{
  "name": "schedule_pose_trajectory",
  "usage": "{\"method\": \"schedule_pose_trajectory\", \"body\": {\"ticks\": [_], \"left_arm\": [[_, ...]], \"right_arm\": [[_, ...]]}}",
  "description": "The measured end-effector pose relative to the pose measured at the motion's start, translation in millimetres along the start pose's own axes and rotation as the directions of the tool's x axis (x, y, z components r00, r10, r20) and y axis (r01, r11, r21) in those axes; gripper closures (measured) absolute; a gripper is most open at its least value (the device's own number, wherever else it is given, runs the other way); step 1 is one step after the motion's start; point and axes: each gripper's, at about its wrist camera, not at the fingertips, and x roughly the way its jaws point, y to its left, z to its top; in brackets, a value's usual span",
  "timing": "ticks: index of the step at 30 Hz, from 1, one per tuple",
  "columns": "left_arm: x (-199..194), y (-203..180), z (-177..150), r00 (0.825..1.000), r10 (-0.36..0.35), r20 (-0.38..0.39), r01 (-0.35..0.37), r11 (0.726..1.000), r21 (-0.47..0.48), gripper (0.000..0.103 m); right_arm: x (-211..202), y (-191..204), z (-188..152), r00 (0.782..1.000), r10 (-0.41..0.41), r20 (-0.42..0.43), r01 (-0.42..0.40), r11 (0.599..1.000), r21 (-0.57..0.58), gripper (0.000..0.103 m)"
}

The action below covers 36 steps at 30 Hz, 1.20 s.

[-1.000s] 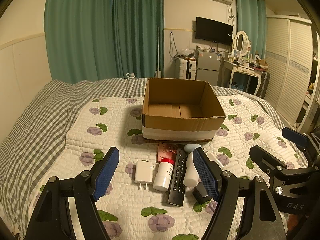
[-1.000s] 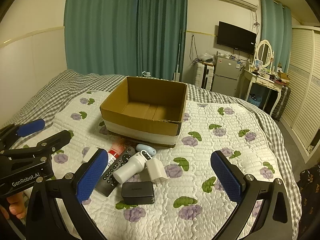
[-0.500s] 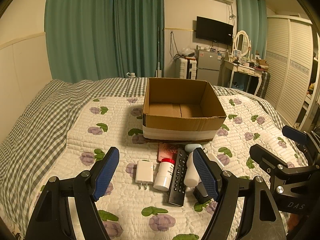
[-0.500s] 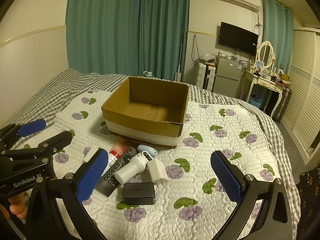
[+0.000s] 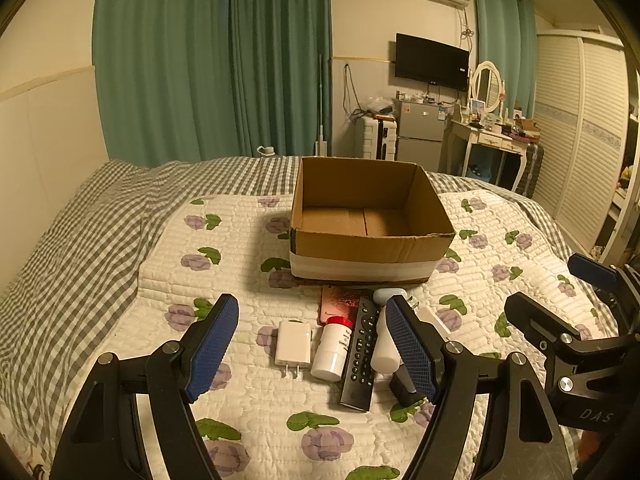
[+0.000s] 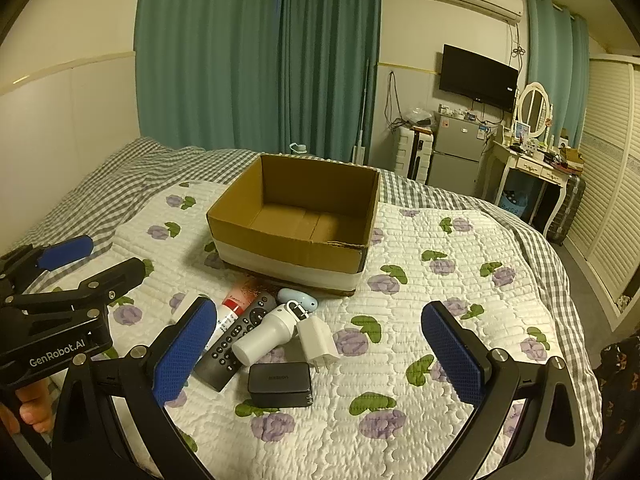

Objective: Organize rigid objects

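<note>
Both grippers hang spread and empty over the quilt [image 5: 180, 276], the left gripper [image 5: 312, 346] nearer the white charger [image 5: 293, 343] and remote [image 5: 360, 352], which lie lengthwise toward the empty cardboard box [image 5: 366, 250] just beyond them.

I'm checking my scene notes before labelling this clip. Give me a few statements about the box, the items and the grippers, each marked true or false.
1. The cardboard box has nothing inside it. True.
2. The left gripper is shut on the remote. False: it is open and holds nothing; the black remote lies on the quilt.
3. The black charger lies nearer the camera than the white bottle in the right wrist view. True.
4. The right gripper holds the white plug adapter. False: it is open; the white plug adapter lies on the quilt.
5. The small items sit in front of the box. True.
</note>
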Motion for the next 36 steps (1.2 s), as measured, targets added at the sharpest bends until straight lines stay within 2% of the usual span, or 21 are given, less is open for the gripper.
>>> {"method": "schedule_pose_trajectory", "body": {"ticks": [5,9,15,19,22,28,30,31,34,36], "left_arm": [[-2.6,-0.6,-0.1,1.0,0.004,0.0,-0.004,1.0,0.005,0.024],[4.6,1.1,-6.9,0.999,0.006,-0.034,-0.006,1.0,0.004,0.024],[35.8,2.3,-32.8,0.988,0.036,-0.151,-0.033,0.999,0.022,0.024],[54.2,5.1,-48.4,0.977,0.042,-0.207,-0.038,0.999,0.024,0.024],[63.8,5.4,-55.7,0.971,0.038,-0.235,-0.033,0.999,0.025,0.024],[81.0,2.4,-64.3,0.957,0.048,-0.286,-0.037,0.998,0.043,0.024],[85.8,-1.2,-67.1,0.952,0.056,-0.303,-0.04,0.998,0.058,0.024],[87.7,-3.3,-67.8,0.949,0.059,-0.31,-0.041,0.997,0.066,0.024],[93.0,-9.2,-69.0,0.942,0.065,-0.329,-0.041,0.996,0.081,0.024],[96.2,-13.6,-69.3,0.94,0.068,-0.335,-0.04,0.995,0.088,0.024]], "right_arm": [[-5.5,0.2,0.3,1.0,0.007,0.008,-0.007,1.0,-0.007,0.0],[0.3,-0.3,-5.3,1.0,0.016,-0.022,-0.016,1.0,-0.008,0.0],[37.4,5.0,-33.1,0.987,0.04,-0.153,-0.042,0.999,-0.013,0.0],[72.9,14.6,-59.1,0.962,0.065,-0.265,-0.075,0.997,-0.028,0.001],[103.0,21.9,-74.3,0.934,0.083,-0.346,-0.104,0.994,-0.042,0.009],[140.0,22.9,-84.5,0.897,0.148,-0.417,-0.162,0.987,0.001,0.015],[151.3,22.2,-87.3,0.88,0.17,-0.444,-0.181,0.983,0.017,0.033],[154.9,21.4,-88.8,0.87,0.181,-0.459,-0.189,0.982,0.028,0.033],[148.8,15.4,-85.7,0.868,0.21,-0.449,-0.206,0.977,0.059,0.033],[139.2,10.7,-82.3,0.88,0.202,-0.429,-0.2,0.978,0.05,0.035]]}}
